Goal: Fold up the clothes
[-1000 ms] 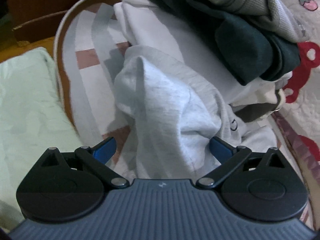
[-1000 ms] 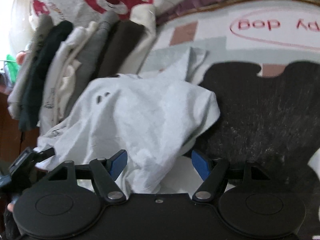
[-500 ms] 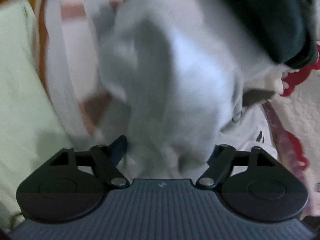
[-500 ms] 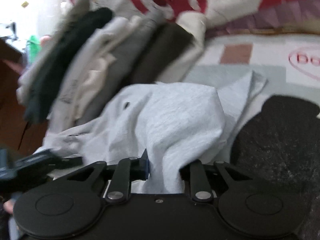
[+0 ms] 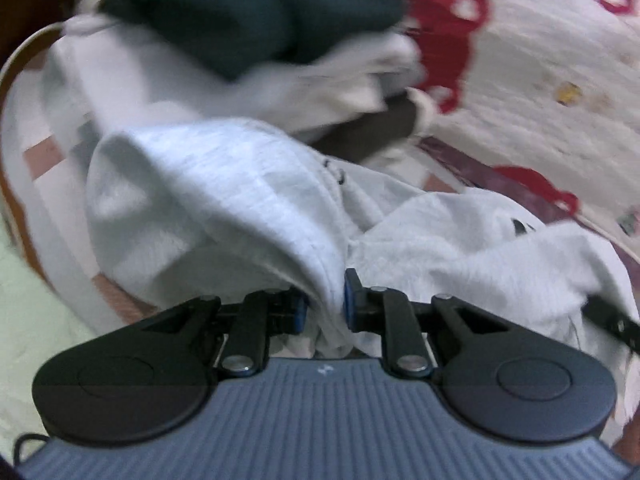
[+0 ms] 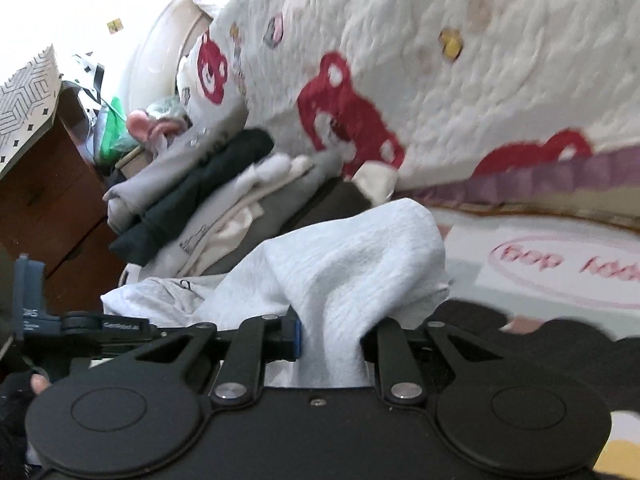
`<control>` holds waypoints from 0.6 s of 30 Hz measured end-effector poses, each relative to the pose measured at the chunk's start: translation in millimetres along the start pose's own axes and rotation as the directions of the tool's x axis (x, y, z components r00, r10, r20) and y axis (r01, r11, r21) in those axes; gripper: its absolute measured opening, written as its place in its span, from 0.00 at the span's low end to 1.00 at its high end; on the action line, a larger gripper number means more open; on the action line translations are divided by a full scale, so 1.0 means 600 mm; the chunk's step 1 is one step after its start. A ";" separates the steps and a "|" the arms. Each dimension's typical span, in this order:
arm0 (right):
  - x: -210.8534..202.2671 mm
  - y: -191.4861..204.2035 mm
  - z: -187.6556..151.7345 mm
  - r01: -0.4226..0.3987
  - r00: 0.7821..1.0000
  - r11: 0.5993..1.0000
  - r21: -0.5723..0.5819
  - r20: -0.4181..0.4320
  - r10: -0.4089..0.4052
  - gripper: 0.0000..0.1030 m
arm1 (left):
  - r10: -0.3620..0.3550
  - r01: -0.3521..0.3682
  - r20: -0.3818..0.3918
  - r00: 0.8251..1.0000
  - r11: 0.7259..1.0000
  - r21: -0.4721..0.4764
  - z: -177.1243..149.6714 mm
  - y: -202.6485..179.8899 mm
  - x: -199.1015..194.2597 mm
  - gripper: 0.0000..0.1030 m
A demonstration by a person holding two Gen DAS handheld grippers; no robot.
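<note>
A light grey garment lies bunched on a patterned mat. My left gripper is shut on a fold of it, cloth pinched between the blue pads. In the right wrist view the same grey garment rises in a peak, and my right gripper is shut on another part of it. The left gripper's body shows at the left edge of the right wrist view. The view is blurred by motion.
A stack of folded clothes, grey, dark and cream, lies behind the garment, also in the left wrist view. A white quilt with red bears rises beyond. A brown wooden cabinet stands at left. The mat has pink lettering.
Both grippers have closed on the grey garment and lifted it. The views have swung toward the clothes stack and the quilt.
</note>
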State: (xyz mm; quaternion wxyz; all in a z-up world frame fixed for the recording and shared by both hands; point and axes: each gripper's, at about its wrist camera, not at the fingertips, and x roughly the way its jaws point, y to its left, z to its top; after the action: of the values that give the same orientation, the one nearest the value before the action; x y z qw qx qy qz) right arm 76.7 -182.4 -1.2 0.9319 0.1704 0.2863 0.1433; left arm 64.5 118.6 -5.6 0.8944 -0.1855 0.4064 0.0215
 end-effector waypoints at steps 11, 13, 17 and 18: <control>-0.203 -0.065 0.051 0.199 0.969 0.978 -0.065 0.161 -0.186 0.19 | -0.349 0.356 -0.080 0.934 0.928 0.109 0.030 -0.217 0.007 0.14; -0.241 -0.083 0.061 0.273 0.949 0.961 -0.051 0.180 -0.260 0.19 | -0.399 0.413 -0.107 0.911 0.894 0.174 0.033 -0.273 0.005 0.15; -0.273 -0.149 0.062 0.577 0.807 0.816 0.035 0.131 -0.576 0.51 | -0.418 0.465 -0.218 0.882 0.845 0.264 -0.017 -0.345 0.052 0.47; -0.270 -0.174 0.055 0.690 0.718 0.722 0.053 0.084 -0.691 0.52 | -0.386 0.442 -0.236 0.892 0.855 0.273 -0.036 -0.344 0.068 0.55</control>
State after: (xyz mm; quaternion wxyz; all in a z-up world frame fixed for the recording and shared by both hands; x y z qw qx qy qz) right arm -15.1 -342.9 61.2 0.9296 0.0665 0.2842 -0.2252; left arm 115.1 -85.6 16.3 0.8573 -0.1229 0.4306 -0.2541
